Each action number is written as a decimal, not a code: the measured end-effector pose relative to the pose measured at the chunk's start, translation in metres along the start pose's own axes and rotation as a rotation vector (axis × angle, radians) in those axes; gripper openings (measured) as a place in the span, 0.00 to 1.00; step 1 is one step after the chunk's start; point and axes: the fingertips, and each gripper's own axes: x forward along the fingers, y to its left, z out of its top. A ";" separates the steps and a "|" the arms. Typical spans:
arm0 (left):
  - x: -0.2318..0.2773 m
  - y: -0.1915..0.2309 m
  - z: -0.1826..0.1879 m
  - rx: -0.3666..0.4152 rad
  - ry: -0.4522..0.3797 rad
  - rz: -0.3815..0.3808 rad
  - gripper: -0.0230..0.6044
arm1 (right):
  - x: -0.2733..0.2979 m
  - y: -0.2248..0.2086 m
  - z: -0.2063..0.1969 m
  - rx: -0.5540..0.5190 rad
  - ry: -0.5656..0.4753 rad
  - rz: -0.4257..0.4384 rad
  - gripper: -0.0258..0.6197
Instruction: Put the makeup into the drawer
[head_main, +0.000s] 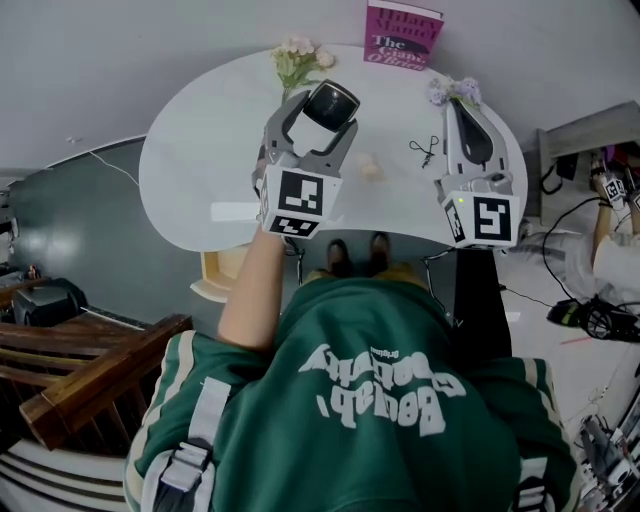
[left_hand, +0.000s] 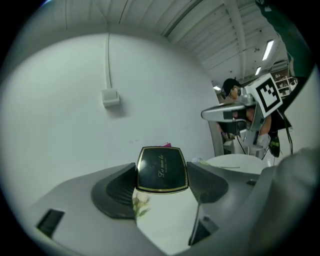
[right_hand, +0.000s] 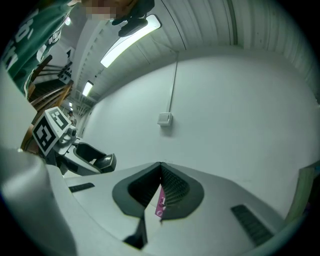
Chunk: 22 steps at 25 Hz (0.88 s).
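A black makeup compact with a gold rim (head_main: 331, 104) (left_hand: 162, 169) sits between the jaws of my left gripper (head_main: 325, 108) (left_hand: 162, 181), which is shut on it and held up above the middle of the white table (head_main: 200, 170). My right gripper (head_main: 463, 110) (right_hand: 160, 176) hangs over the table's right side with its jaws shut together and nothing between them. A pale wooden drawer (head_main: 218, 275) sticks out from under the table's front left edge, beside my left arm.
A pink book (head_main: 402, 35) stands against the wall at the back. Flower sprigs (head_main: 297, 60) and a purple bunch (head_main: 455, 92) lie on the table, with a small beige thing (head_main: 370, 168) and a black wire clip (head_main: 424, 150). Dark wooden furniture (head_main: 90, 370) stands at left.
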 end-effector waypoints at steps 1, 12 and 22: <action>-0.003 0.001 0.012 0.002 -0.029 0.012 0.59 | -0.001 0.000 0.003 -0.002 -0.007 0.003 0.05; -0.021 -0.004 0.037 0.010 -0.065 0.055 0.59 | -0.006 0.019 0.015 -0.042 -0.024 0.088 0.05; -0.082 0.033 0.021 -0.022 -0.017 0.266 0.59 | 0.019 0.087 0.018 -0.008 -0.073 0.320 0.05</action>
